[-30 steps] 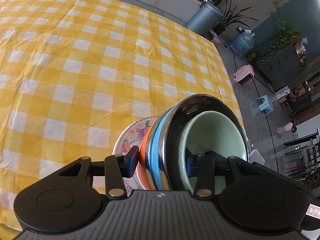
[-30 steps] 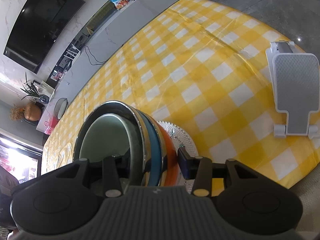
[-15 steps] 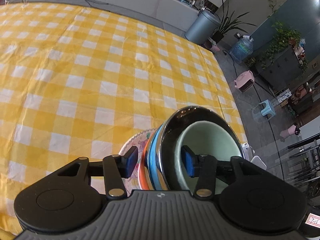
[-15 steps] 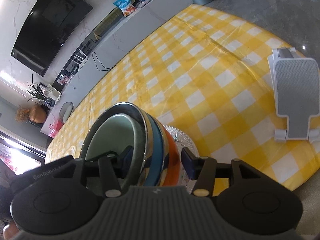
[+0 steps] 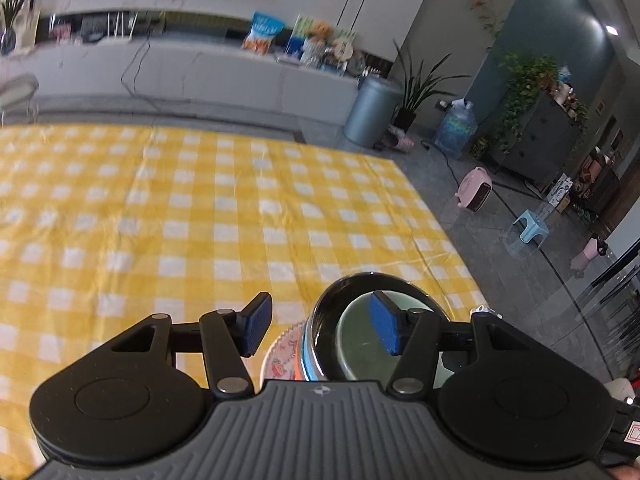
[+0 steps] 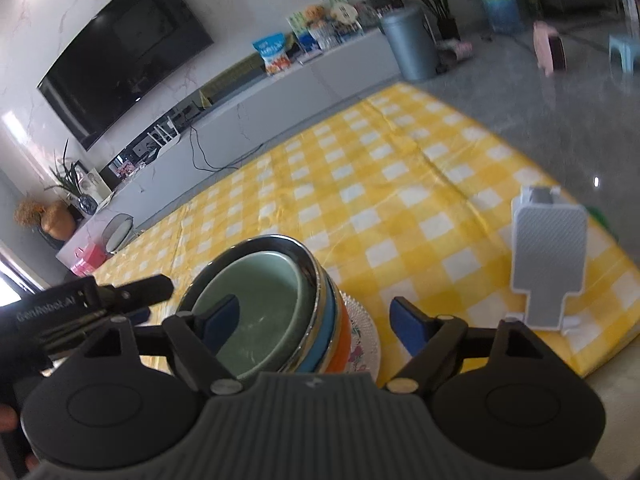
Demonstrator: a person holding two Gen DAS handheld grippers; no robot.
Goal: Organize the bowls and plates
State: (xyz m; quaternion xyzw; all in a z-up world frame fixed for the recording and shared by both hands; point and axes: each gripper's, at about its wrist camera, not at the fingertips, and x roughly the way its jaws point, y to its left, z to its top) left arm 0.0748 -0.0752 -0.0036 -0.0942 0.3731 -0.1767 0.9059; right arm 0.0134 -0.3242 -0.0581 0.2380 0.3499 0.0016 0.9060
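On the yellow checked cloth [image 5: 224, 216], near its front edge, the left wrist view shows a stack of dishes: a floral plate [image 5: 280, 356] at the bottom, then an orange bowl [image 5: 297, 374], a blue bowl [image 5: 307, 354], a steel bowl [image 5: 324, 312] and a pale green bowl [image 5: 352, 344] nested inside the steel one. The left gripper [image 5: 320, 326] stands over the stack with its jaws spread wide and holding nothing; its right pad [image 5: 385, 329] hangs over the green bowl's hollow, and its left pad [image 5: 256, 328] sits over the cloth just left of the plate. Whether either pad touches a rim cannot be told. Past the cloth are a grey bin [image 5: 370, 110] and a pink heater [image 5: 474, 190] on the floor.

From the right wrist view, the same stack sits at the cloth's [image 6: 380, 184] near edge, with the plate [image 6: 362, 344] showing to the right of the orange bowl [image 6: 346, 340], the blue bowl [image 6: 326, 332], the steel bowl [image 6: 308, 268] and the green bowl [image 6: 260, 312]. The right gripper [image 6: 312, 322] also has its jaws wide apart and grips nothing; its left pad [image 6: 222, 320] lies over the green bowl's inside, its right pad [image 6: 408, 326] over the cloth just right of the plate. The left gripper [image 6: 132, 292] appears at the left edge, beside the stack. A white stand [image 6: 548, 264] rests on the cloth to the right, well apart from the dishes.
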